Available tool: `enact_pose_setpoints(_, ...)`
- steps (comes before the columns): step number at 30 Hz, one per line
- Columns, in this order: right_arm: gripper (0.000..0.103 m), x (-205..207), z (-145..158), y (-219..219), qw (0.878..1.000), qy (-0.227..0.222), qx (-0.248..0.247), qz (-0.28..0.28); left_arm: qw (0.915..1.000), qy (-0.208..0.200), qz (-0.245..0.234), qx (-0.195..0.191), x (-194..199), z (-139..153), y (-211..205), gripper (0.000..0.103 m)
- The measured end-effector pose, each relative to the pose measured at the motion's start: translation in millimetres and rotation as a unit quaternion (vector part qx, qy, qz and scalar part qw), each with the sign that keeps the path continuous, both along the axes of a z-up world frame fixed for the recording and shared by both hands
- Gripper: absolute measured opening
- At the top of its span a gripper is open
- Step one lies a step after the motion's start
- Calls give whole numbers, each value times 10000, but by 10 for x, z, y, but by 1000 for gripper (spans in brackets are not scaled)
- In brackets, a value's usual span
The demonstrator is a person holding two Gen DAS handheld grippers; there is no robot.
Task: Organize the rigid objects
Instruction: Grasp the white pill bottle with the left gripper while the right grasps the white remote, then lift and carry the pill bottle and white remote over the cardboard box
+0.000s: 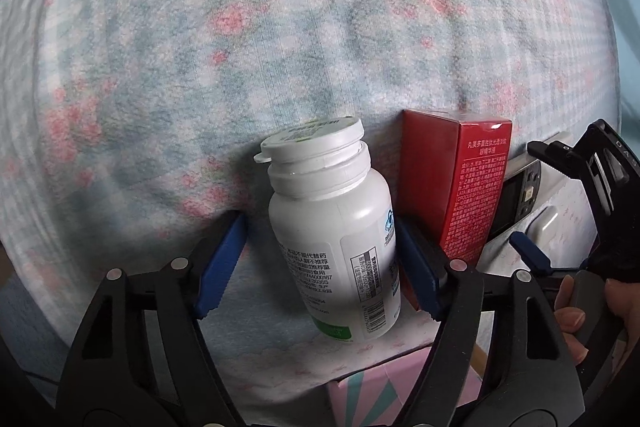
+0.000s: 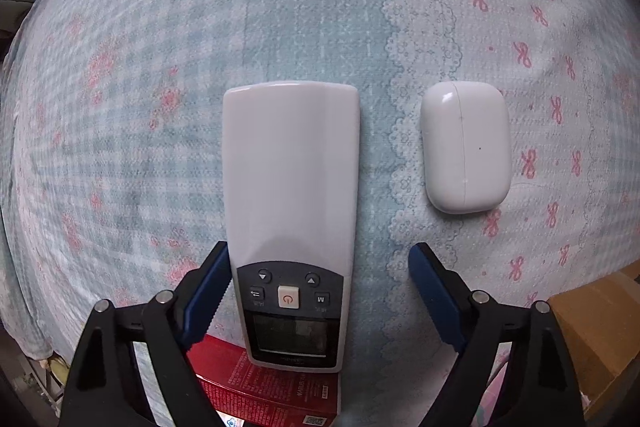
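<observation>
In the left wrist view a white pill bottle (image 1: 340,223) lies on the floral cloth between the blue pads of my left gripper (image 1: 320,267), which is open; the right pad touches the bottle, the left pad is apart. A red box (image 1: 452,183) lies beside the bottle, and the remote (image 1: 516,203) shows past it. In the right wrist view the white remote (image 2: 290,211) lies lengthwise between the pads of my open right gripper (image 2: 320,291), close to the left pad. A white earbud case (image 2: 464,147) lies to its right. The red box (image 2: 264,383) shows below.
The floral blue cloth (image 1: 240,67) covers the whole surface. A brown cardboard box (image 2: 600,339) stands beyond the cloth's edge at lower right. A pink and teal box (image 1: 368,395) sits below the cloth's near edge. The right gripper's frame (image 1: 592,179) is at the right.
</observation>
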State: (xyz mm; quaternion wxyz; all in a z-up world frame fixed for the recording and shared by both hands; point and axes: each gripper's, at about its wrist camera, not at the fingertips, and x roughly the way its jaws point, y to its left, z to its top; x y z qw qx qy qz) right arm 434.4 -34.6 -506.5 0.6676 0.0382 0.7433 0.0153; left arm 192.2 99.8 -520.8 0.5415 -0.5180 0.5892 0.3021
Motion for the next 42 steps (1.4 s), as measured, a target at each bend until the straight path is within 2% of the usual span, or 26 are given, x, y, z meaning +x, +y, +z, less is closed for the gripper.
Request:
enact_pose_setpoints(1,79,-11,1,36,10000,-19,-16,0,10000,8,-43,6,-4,0,1,70)
enact_pose_setpoints(2,73,-16,5,51,10000,-27,-8,-14,10000,-32,-67,-1,-14,8,6,65)
enact_pose_setpoints(5,65,-27,-2,137,9999,-55,-99,-9,9996,-170,-228,1,94,20,-92,51)
enact_pose_setpoints(10,53,-79,10,214,9999,-96,-95,4,9992,-275,-302,6,289,16,-127,51)
enact_pose_setpoints(13,53,-100,27,344,9999,-94,-44,-29,9988,-368,-307,-29,277,30,-118,50)
enact_pose_setpoints(17,53,-75,54,249,9998,-83,124,-127,9983,-506,-279,-55,238,-6,-41,50)
enact_pose_setpoints(24,53,-139,213,136,9981,-267,498,-229,9964,-815,-245,-14,160,173,48,50)
enact_pose_setpoints(33,53,-154,748,59,9928,-739,904,-261,9921,-1226,-250,117,2,541,130,50)
enact_pose_setpoints(42,53,-416,1476,-276,9850,-1087,1310,-273,9762,-1797,-1068,571,-105,1240,52,50)
